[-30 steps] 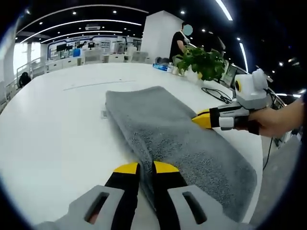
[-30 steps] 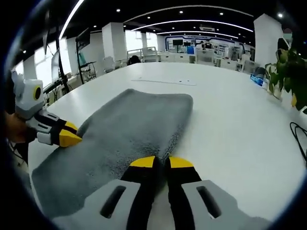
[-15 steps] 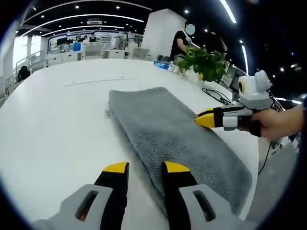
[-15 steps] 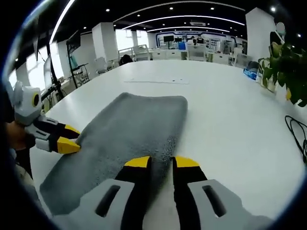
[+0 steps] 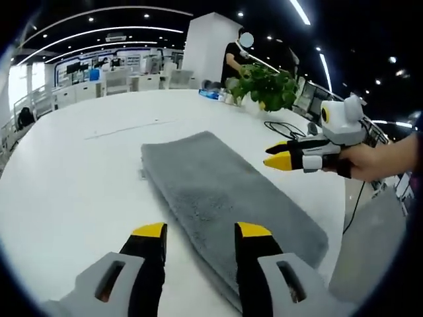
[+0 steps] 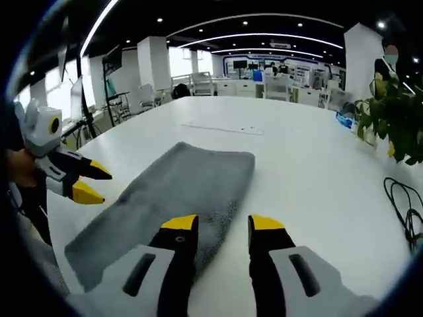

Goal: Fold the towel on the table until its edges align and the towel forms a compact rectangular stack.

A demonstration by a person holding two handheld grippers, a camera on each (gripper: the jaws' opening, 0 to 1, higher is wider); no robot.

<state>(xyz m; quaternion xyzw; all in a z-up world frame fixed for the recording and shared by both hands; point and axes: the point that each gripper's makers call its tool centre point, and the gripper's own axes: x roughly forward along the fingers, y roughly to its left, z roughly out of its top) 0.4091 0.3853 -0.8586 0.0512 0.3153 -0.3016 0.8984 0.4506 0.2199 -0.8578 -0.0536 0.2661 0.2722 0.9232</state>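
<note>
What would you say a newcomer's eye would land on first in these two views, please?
Most likely the grey towel, folded into a long strip on the white table. Next come the yellow-tipped grippers, both open and clear of the cloth: the left gripper over the strip's near edge, the right gripper held by a hand past its other long edge. A leafy green plant stands out further back on the table.

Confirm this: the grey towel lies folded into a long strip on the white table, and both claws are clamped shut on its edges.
Not quite. The grey towel does lie folded into a long strip on the white table, but neither claw is clamped on it. The left gripper view shows the left claw open above the towel's near end, and the right gripper view shows the right claw open too.
</note>
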